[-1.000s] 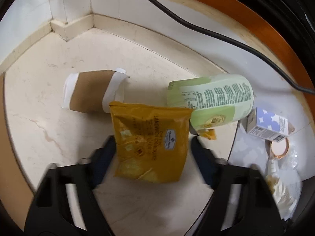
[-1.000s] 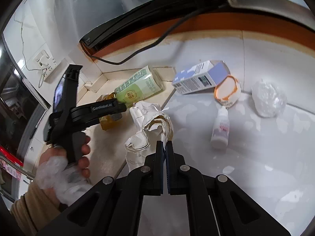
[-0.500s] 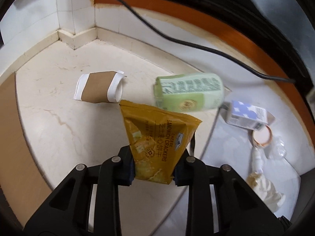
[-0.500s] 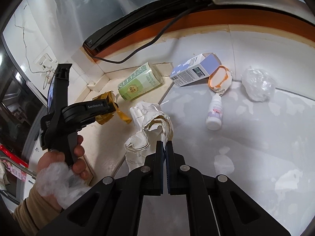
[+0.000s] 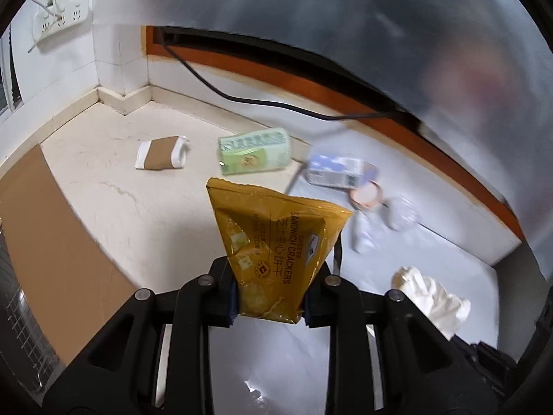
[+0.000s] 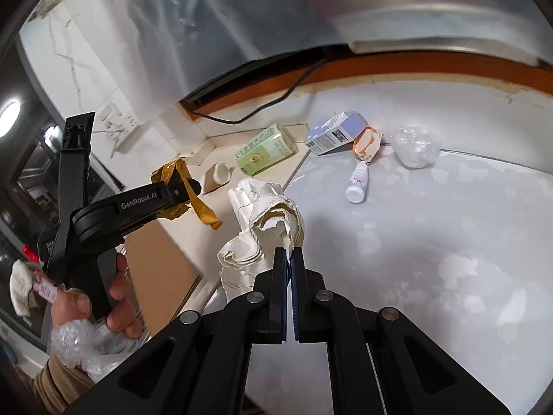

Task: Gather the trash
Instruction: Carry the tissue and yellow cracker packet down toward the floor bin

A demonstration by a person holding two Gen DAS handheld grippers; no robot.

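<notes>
Wall socket strip top left, black cable along orange-trimmed ledge, brown board by counter.

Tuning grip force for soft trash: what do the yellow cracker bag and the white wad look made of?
Cracker bag: glossy plastic or foil film, likely; it shines and creases sharply where the left claw pinches it.
White wad: matte crumpled paper, seemingly a paper bag; torn soft folds, no sheen, held in the right claw.

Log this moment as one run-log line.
left claw: shut on cracker bag | right claw: shut on crumpled paper | on counter: green pack, carton, bottle
</notes>
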